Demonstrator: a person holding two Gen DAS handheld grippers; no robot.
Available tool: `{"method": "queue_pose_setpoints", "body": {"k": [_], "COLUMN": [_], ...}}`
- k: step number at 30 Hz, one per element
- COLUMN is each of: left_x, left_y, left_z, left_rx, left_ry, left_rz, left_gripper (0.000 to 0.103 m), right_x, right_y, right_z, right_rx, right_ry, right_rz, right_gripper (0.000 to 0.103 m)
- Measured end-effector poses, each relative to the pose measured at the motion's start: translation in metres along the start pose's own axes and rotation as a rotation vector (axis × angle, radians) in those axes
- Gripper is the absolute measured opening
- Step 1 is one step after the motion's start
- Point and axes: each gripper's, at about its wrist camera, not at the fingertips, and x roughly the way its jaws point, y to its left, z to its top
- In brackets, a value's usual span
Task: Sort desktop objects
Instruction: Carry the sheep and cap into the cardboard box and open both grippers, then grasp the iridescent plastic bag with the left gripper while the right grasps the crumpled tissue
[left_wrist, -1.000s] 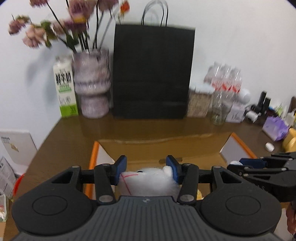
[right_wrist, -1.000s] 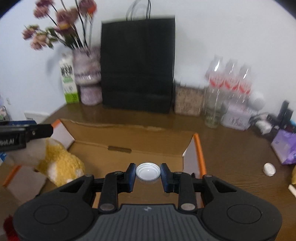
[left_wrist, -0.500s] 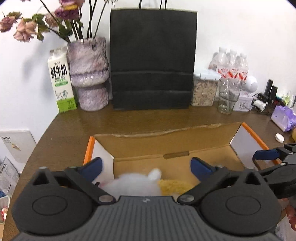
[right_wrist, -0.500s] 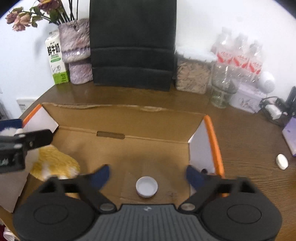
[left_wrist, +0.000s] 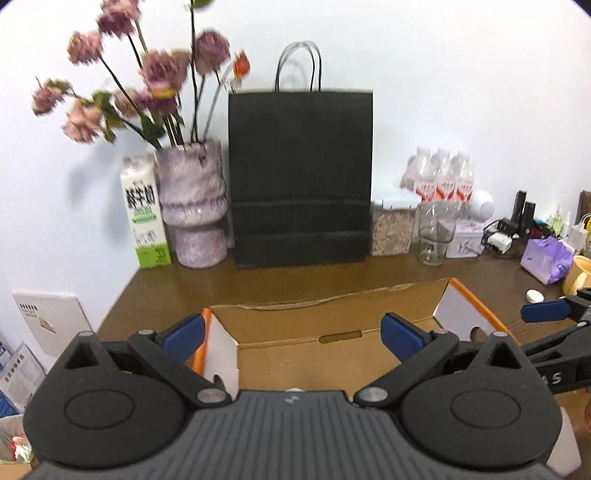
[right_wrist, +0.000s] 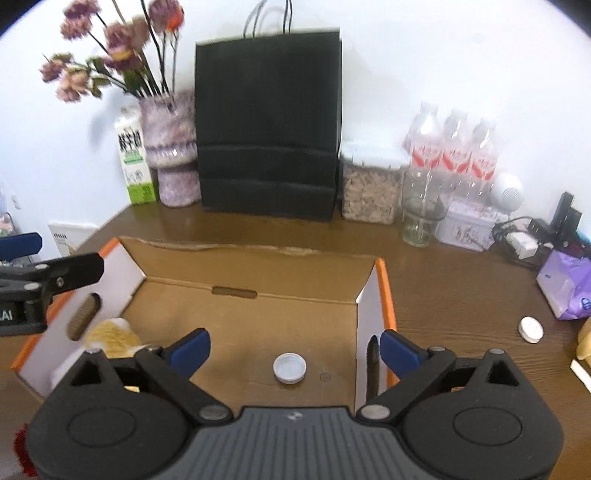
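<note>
right wrist view: my right gripper has just spread its jaws wide, leaving the white cap on the cardboard box floor. my left gripper also opened empty; its plush toy is hidden. both drops look done.

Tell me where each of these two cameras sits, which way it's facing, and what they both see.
Left wrist: rides the left gripper, facing the back wall over the cardboard box; own open fingers show, and the right gripper at right.
Right wrist: rides the right gripper, tilted down into the box at the white cap and yellow plush; the left gripper shows at left.
Shared: box, black bag, vase.
</note>
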Motion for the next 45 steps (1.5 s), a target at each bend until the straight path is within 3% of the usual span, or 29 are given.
{"method": "queue_pose_setpoints", "body": {"k": [6,13,20,26,31,41,45], "left_x": [-0.056,-0.115,-0.155,-0.17,-0.161,-0.152,-0.15], "left_y": [-0.003,-0.019,-0.038,-0.054,-0.061,-0.068,-0.069], "left_z": [-0.016,-0.07,-0.137,-0.175,-0.191,-0.193,-0.195], "left_rx": [0.031,0.046,-0.012,-0.024,-0.034,-0.026,-0.029], "left_ry": [-0.059,-0.061,0.009,0.078,0.137,0.138,0.143], "left_rz": [-0.003,-0.054,-0.121,-0.136,-0.136,-0.133,-0.149], "left_gripper": [0.103,0.103,0.103,0.103,0.103,0.103,0.092], "right_x": [-0.06,-0.117,-0.151,-0.167,-0.166,-0.149,-0.137], "right_y": [-0.001,0.002,0.002,-0.002,-0.012,-0.022,-0.02], "right_z": [-0.024,-0.091,-0.17,-0.217,-0.236,-0.24,-0.235], "right_rx": [-0.026,-0.063,-0.076,-0.084,-0.058,-0.036,-0.05], "right_ry": [-0.078,-0.095,-0.06,-0.043,-0.032,-0.025,-0.034], "right_rz": [0.02,0.035,0.053,0.025,0.003,-0.025,-0.033], "right_gripper": [0.103,0.103,0.103,0.103,0.103,0.103,0.102]}}
